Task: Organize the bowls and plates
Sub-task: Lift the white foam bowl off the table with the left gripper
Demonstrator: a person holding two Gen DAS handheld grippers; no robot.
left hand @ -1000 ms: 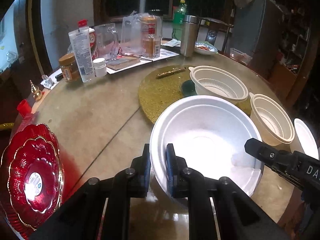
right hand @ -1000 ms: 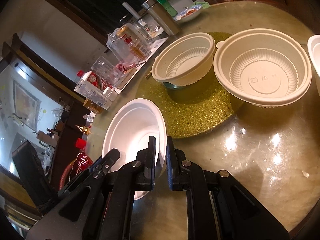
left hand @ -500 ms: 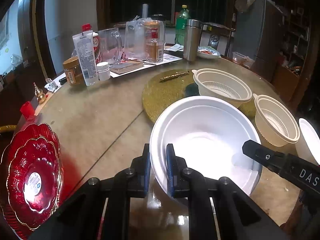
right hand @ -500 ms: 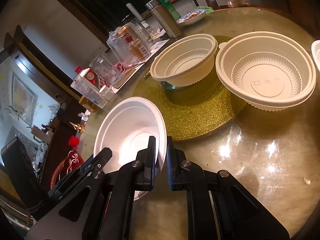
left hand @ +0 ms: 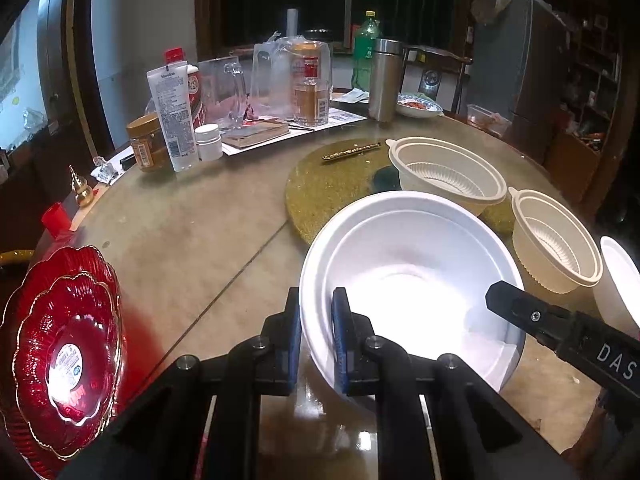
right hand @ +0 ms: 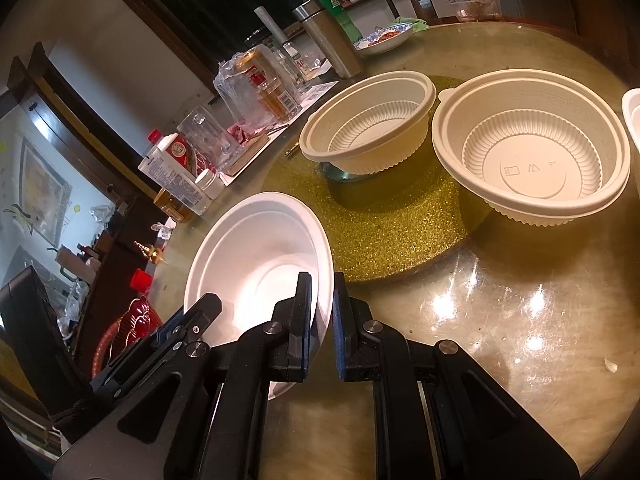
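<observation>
A large white bowl (left hand: pixel 412 276) is held by both grippers above the table's near part. My left gripper (left hand: pixel 316 340) is shut on its near-left rim. My right gripper (right hand: pixel 322 320) is shut on the opposite rim of the white bowl (right hand: pixel 260 256); it shows in the left wrist view (left hand: pixel 560 328) at right. Two cream ribbed bowls (left hand: pixel 448 172) (left hand: pixel 556 244) stand beyond, also in the right wrist view (right hand: pixel 368 124) (right hand: pixel 532 144). Stacked red plates (left hand: pixel 60 352) lie at the table's left edge.
A gold glitter mat (left hand: pixel 332 184) lies under the cream bowls. Another white bowl (left hand: pixel 620 276) sits at far right. Bottles, jars, glass mugs (left hand: pixel 224 88) and a steel flask (left hand: pixel 384 76) crowd the far left side of the round table (left hand: pixel 180 232).
The white bowl, held by both grippers, has risen slightly and both cameras have tilted up a little. Both grips are unchanged.
</observation>
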